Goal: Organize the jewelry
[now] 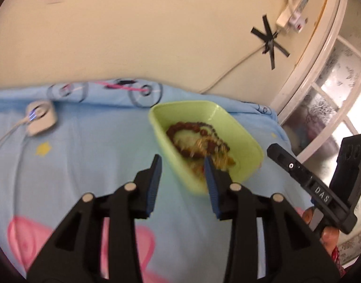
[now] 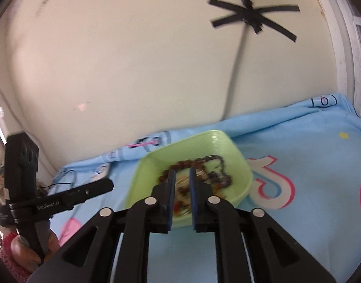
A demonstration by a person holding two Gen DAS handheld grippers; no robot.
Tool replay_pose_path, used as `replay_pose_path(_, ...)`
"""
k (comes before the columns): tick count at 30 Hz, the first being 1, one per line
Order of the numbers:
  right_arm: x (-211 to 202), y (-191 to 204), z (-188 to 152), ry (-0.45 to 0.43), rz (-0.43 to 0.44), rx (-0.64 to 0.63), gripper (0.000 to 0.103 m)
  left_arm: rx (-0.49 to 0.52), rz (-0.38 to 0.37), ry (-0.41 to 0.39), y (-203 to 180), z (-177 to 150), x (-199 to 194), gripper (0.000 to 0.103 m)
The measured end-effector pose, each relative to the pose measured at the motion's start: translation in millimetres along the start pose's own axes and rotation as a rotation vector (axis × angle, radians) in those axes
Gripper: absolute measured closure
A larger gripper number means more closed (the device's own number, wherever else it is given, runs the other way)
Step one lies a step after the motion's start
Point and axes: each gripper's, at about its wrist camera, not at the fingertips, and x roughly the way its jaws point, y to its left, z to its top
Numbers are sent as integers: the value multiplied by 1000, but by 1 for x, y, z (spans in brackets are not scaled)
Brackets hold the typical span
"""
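A light green tray [image 1: 247, 146] sits on a blue patterned bedsheet and holds a brown bead necklace [image 1: 187, 127] tangled with gold chain pieces [image 1: 218, 151]. My left gripper [image 1: 183, 162] is open and empty, hovering over the tray's near left rim. In the right wrist view the same tray [image 2: 237, 151] holds the beads [image 2: 218, 176]. My right gripper [image 2: 181, 173] is above the tray's contents with its jaws narrowly apart and nothing clearly held between them. The right gripper's body [image 1: 321, 184] shows at the right of the left wrist view.
A white wired device with a blue light [image 1: 40, 118] lies on the sheet [image 1: 86, 155] at the back left. A cream wall with a cable taped by black crosses [image 1: 270, 40] stands behind. A window frame [image 1: 321, 75] is at the right.
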Motion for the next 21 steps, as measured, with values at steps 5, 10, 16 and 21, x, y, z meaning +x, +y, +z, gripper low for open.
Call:
replay_pose_path(5, -17, 33, -48, 63, 106, 18, 75, -35, 41, -3, 20, -54, -52, 59)
replay_pose_path(10, -27, 56, -99, 175, 69, 32, 75, -4, 83, -25, 19, -93, -82, 59)
replay_pose_path(16, -58, 50, -118, 155, -9, 123, 75, 66, 76, 22, -2, -124, -76, 58)
replay_pose_path(21, -59, 36, -125, 147, -56, 183, 75, 146, 142, 30, -19, -141, -73, 48)
